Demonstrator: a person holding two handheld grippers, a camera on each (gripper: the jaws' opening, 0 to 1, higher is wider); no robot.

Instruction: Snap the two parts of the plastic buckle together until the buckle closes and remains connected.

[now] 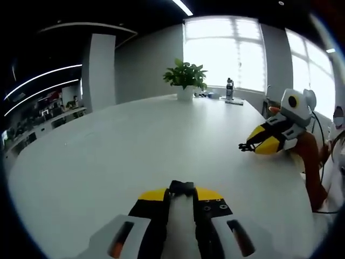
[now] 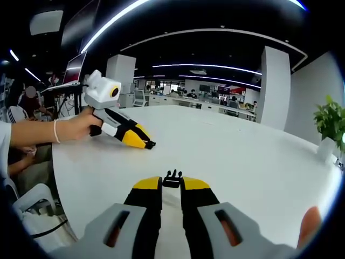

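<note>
In the left gripper view, a big white table (image 1: 108,156) spreads out toward a far wall of bright windows, and rising from the near edge is the left gripper (image 1: 181,190), its yellow-tipped black jaws drawn in close on a black buckle part (image 1: 181,187) that sits right at the tips — pinched between them, as far as one can see, just above the tabletop. Further back, a potted plant (image 1: 186,80) stands near the far edge of the table with a dark bottle (image 1: 229,89) a little to its right. Over at the right side of this view the right gripper (image 1: 247,147) comes in, a hand wrapped round its handle, its tips low over the table and well apart from the left one; something small and dark shows at its tips. In the right gripper view the other gripper reaches in from the left, held by a hand (image 2: 81,127) with a band at the wrist, its nose tilted down toward the white surface. Nearer, in the middle, the right gripper's own jaws are clenched on a second buckle part (image 2: 172,178) — a small black piece with prongs poking out beyond the tips. The two halves are far apart, not joined.
</note>
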